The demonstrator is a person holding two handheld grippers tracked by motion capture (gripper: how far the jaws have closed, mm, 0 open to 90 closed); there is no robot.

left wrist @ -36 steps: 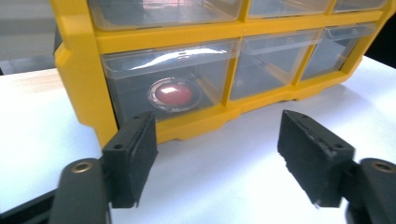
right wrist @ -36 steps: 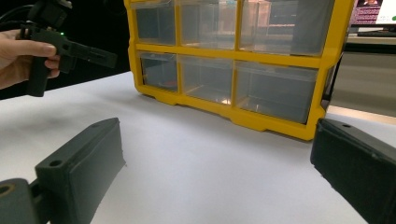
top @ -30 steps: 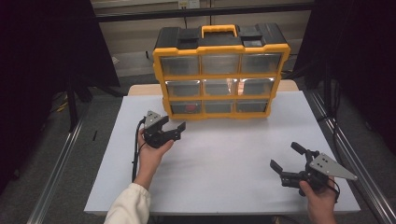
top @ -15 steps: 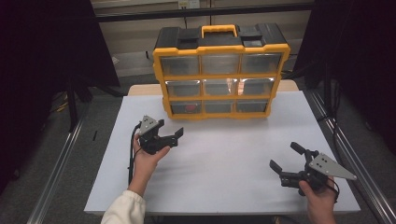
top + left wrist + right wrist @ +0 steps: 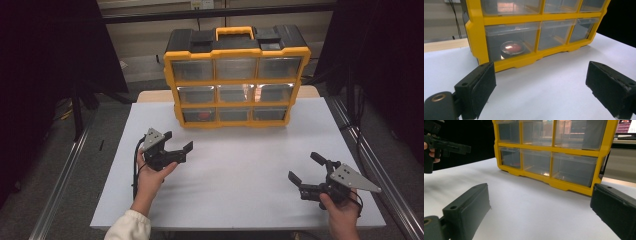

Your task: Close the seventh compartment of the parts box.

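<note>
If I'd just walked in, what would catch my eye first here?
Most likely the yellow drawer cabinet with clear drawers and a black top, standing at the far edge of the white table. A small red thing lies in its bottom-left drawer. Nearer the person, the left gripper and the right gripper are each held in a hand over the table, jaws open and empty; the left gripper's jaws have just been opening.

Upright yellow drawer organizer [image 5: 235,75], drawers closed

Bare white table [image 5: 235,185] between both hands, passable; yellow drawer cabinet [image 5: 235,75] blocks far edge
</note>
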